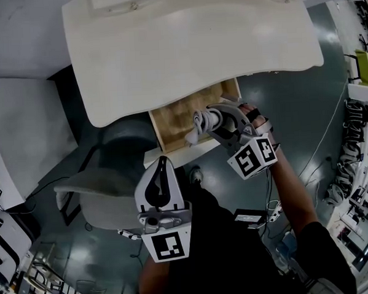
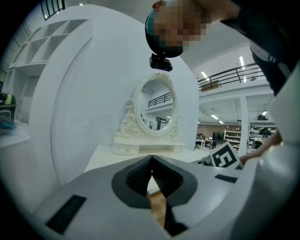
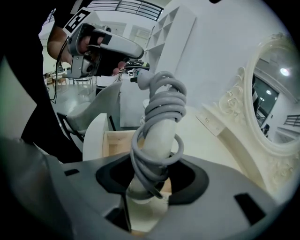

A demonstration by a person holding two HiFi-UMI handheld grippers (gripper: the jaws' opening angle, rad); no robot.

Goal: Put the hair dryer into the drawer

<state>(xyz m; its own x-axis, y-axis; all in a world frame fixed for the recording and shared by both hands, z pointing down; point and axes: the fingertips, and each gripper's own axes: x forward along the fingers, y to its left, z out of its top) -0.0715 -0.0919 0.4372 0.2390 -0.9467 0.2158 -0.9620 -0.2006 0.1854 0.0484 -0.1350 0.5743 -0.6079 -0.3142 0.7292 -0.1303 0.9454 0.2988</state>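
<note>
The pale grey hair dryer (image 1: 201,124), its cord wound round the handle (image 3: 157,136), hangs over the open drawer (image 1: 170,119) with a wooden bottom. My right gripper (image 1: 212,120) is shut on the dryer's handle; in the right gripper view the jaws (image 3: 152,173) clamp it low down, with the drawer (image 3: 112,140) just beyond. My left gripper (image 1: 162,161) is shut and holds nothing, in front of the drawer's white front panel (image 1: 181,153). In the left gripper view its jaws (image 2: 151,161) meet at the tips.
The cream dressing table top (image 1: 191,51) overhangs the drawer. An ornate oval mirror (image 2: 154,112) stands at its back. A grey chair (image 1: 103,184) is at the left, close to my left gripper. Shelving and cables (image 1: 357,165) crowd the right side.
</note>
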